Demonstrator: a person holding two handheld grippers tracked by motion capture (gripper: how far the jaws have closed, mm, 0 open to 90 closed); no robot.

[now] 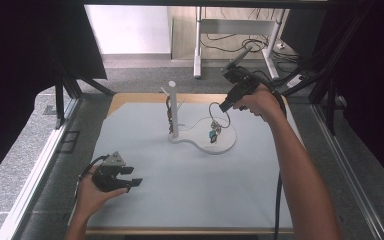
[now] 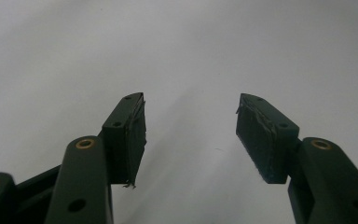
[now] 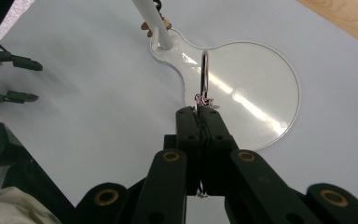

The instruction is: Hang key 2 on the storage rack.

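A white peg stand [image 1: 173, 105] rises from a flat white base with a round plate [image 1: 226, 144] in the middle of the table. A dark bunch [image 1: 169, 114] hangs on one of its pegs. My right gripper [image 1: 224, 107] is shut on a metal key ring [image 1: 219, 113], and keys [image 1: 214, 132] dangle from the ring above the round plate. In the right gripper view the ring [image 3: 205, 70] sticks out past the closed jaws of the right gripper [image 3: 199, 112], over the plate [image 3: 261, 84]. My left gripper [image 1: 134, 177] lies at the near left, open with nothing in it [image 2: 191, 130].
A pale sheet [image 1: 190, 190] covers the table, and wood shows along its far edge [image 1: 140, 97]. Black frame struts [image 1: 330, 100] stand at both sides. A desk's legs and cables [image 1: 260, 45] lie beyond the table. The left gripper [image 3: 28, 80] is seen in the right gripper view.
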